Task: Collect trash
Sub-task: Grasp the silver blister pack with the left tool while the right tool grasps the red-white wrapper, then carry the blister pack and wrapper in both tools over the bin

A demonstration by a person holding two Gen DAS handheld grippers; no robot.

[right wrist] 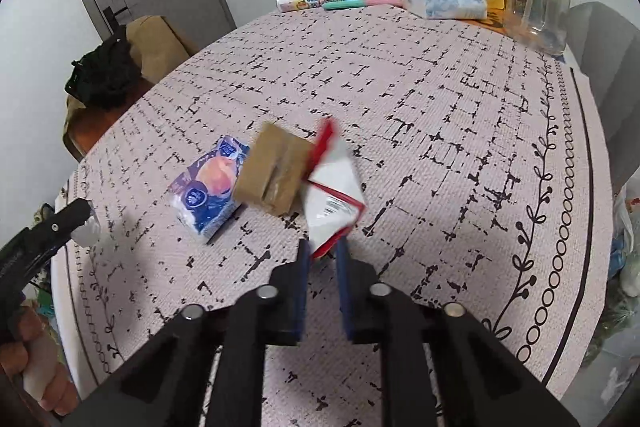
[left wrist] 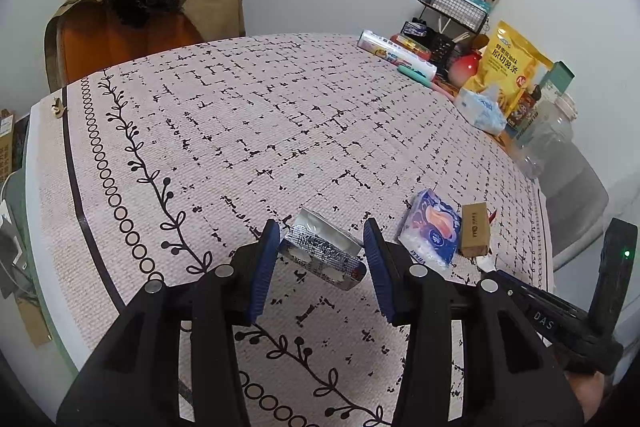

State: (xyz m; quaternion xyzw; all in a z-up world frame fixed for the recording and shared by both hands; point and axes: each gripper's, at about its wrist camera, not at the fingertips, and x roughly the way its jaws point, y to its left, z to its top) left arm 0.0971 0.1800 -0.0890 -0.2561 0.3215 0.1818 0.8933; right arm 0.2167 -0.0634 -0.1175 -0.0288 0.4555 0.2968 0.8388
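In the left wrist view my left gripper (left wrist: 322, 241) is open, its blue fingers on either side of a silver blister pack (left wrist: 322, 251) lying on the patterned tablecloth (left wrist: 240, 131). To its right lie a blue tissue packet (left wrist: 432, 227) and a small brown box (left wrist: 475, 229). In the right wrist view my right gripper (right wrist: 322, 251) is shut on a white and red wrapper (right wrist: 334, 191), held just above the cloth. The brown box (right wrist: 274, 169) and the tissue packet (right wrist: 208, 187) lie just left of the wrapper. The left gripper's finger (right wrist: 60, 223) shows at the left edge.
At the far side of the table stand a yellow snack bag (left wrist: 508, 67), a tissue pack (left wrist: 482, 109), a clear plastic jug (left wrist: 548, 135), a wire rack (left wrist: 454, 5) and a roll of bags (left wrist: 394, 53). A chair with clothes (left wrist: 144, 7) stands behind the table.
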